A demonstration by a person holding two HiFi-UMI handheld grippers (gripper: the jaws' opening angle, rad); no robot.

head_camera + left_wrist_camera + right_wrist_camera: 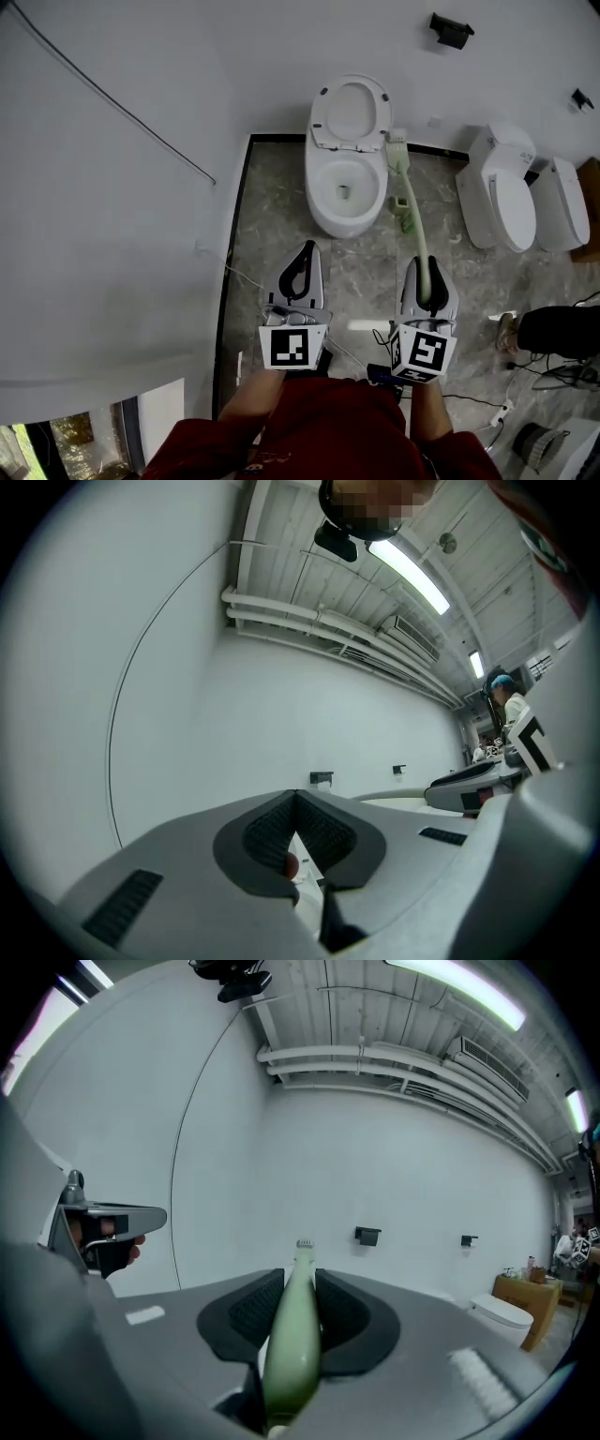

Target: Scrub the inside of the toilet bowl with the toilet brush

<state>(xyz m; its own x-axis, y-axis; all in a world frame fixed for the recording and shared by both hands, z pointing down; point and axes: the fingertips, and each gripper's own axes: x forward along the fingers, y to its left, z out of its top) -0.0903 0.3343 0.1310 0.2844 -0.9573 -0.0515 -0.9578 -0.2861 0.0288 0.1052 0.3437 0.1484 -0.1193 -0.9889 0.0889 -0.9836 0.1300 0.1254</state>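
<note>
Scene: A person stands facing a white toilet bowl (319, 192) with its seat raised, at the upper centre of the head view, on a marbled floor (277, 206).
Brush: The pale green toilet brush (418, 234) runs from the lower right up toward the toilet. Its bristled head (397, 150) shows just right of the bowl's rim, outside the bowl.
Right gripper: The right gripper (428, 272), at lower right of centre, has its jaws clenched on the brush handle. In the right gripper view the handle runs straight out between the pads.
Left gripper: The left gripper (307, 251), at lower left of centre, has its jaws closed tip to tip on nothing.
Pose: Both grippers sit side by side and level, pointing away from the person toward the toilet. Red sleeves (281, 441) fill the bottom edge.
Step in hand: Judged from the head's place, the brush is being brought to the bowl and scrubbing has not begun.
Doing it well: The head should swing left over the rim and down inside. A firm hold would keep the long handle from twisting, and the bristles should work round the inner wall and under the rim. The empty gripper is best kept clear.
</note>
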